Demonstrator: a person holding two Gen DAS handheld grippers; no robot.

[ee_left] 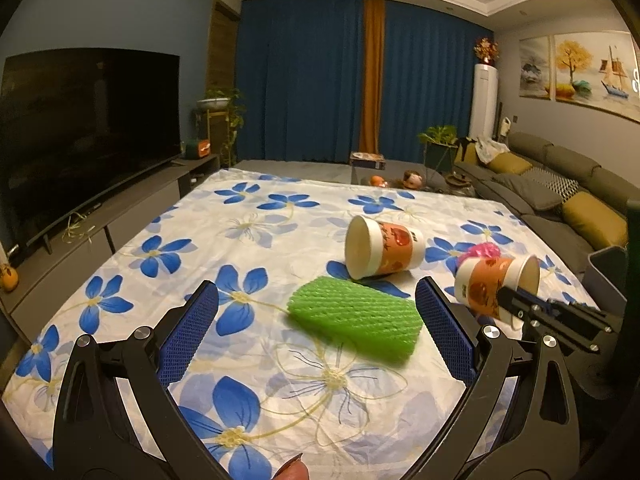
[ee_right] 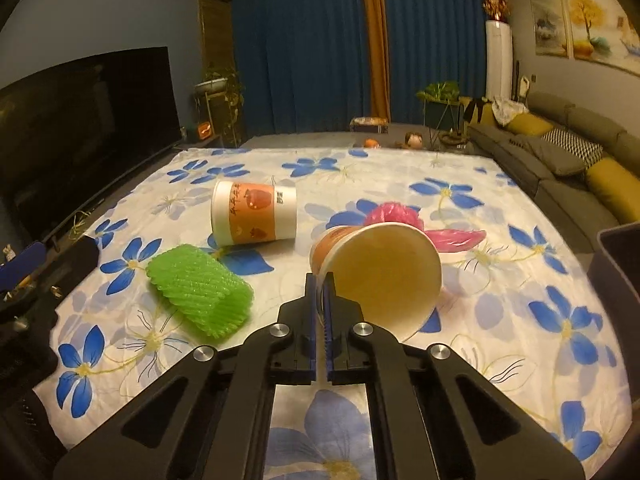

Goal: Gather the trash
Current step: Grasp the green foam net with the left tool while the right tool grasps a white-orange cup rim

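Observation:
Two orange-and-white paper cups lie on their sides on the floral cloth (ee_left: 240, 220). My right gripper (ee_right: 320, 280) is shut on the rim of the nearer cup (ee_right: 384, 272), whose open mouth faces the right wrist camera. From the left wrist view the same cup (ee_left: 492, 280) is at the right, with the right gripper (ee_left: 504, 294) pinching its rim. The other cup (ee_left: 384, 252) (ee_right: 256, 214) lies free farther back. A green foam net sleeve (ee_left: 356, 320) (ee_right: 200, 290) lies just ahead of my left gripper (ee_left: 316, 292), which is open and holds nothing. A crumpled pink plastic bag (ee_right: 400, 214) sits behind the held cup.
A grey bin (ee_right: 620, 264) stands off the table's right edge. A television (ee_left: 80, 128) on a low cabinet runs along the left, a sofa (ee_left: 568, 192) along the right. Blue curtains close off the far wall.

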